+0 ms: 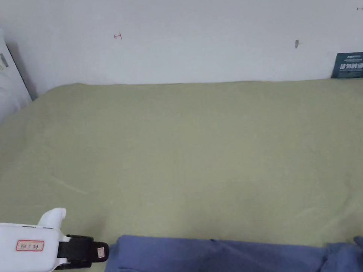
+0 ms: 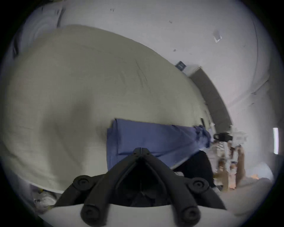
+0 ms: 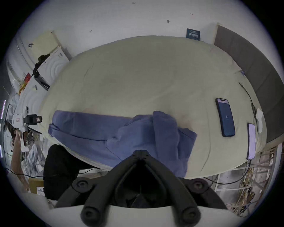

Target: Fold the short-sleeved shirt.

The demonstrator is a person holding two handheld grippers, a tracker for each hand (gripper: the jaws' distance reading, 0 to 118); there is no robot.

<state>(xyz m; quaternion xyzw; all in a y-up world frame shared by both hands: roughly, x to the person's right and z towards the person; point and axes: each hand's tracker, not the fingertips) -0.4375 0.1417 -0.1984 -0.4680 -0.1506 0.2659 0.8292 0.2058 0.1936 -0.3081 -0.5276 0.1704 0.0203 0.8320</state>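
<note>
The blue short-sleeved shirt lies as a long band along the near edge of the green bed. In the right gripper view the shirt is flat on its left part and bunched into a raised fold at its right end. My left gripper hovers just left of the shirt's left edge, apart from it, jaws shut with nothing between them. In its own view the left gripper points toward the shirt. My right gripper hangs above the shirt's near edge, jaws shut and holding no cloth.
A dark phone and a second lit device lie on the bed's right side by a white cable. A dark card leans on the wall. A white appliance stands left; a grey headboard stands right.
</note>
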